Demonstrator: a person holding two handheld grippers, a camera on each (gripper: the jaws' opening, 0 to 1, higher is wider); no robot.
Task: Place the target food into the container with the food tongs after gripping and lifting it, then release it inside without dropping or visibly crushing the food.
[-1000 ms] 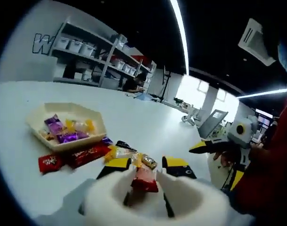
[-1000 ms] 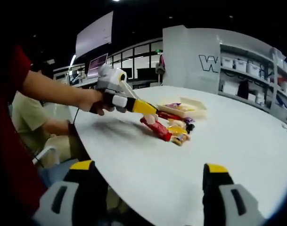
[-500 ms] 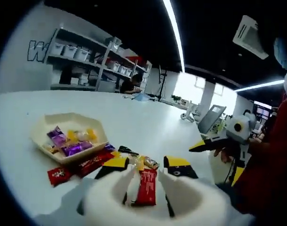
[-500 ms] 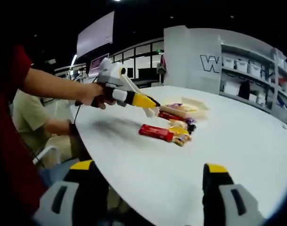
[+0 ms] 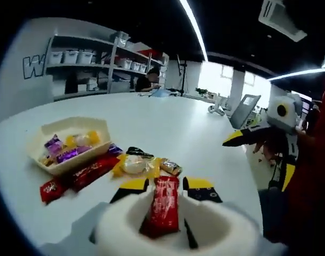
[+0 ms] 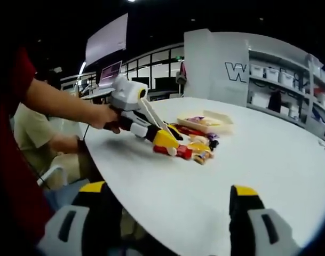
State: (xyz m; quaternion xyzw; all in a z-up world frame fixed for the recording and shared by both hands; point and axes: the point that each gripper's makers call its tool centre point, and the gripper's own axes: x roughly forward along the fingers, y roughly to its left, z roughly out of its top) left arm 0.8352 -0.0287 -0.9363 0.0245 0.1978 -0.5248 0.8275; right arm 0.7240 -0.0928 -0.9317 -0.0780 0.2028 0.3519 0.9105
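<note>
Left gripper (image 6: pixel 170 145) held in a bare hand (image 6: pixel 101 116) at the end of an outstretched forearm, angled down toward the tabletop, yellow-tipped jaws low and close together; from its own camera, yellow-and-black jaws rising on either side of a white curved tong end, set narrowly apart; whether pressing or merely resting, unclear. Right gripper (image 6: pixel 167 213) held back and level, its two grey, yellow-capped jaws spread wide apart with nothing between them; seen from the left gripper view (image 5: pixel 247 136) raised in a hand (image 5: pixel 266 152) at the right, red sleeve below.
</note>
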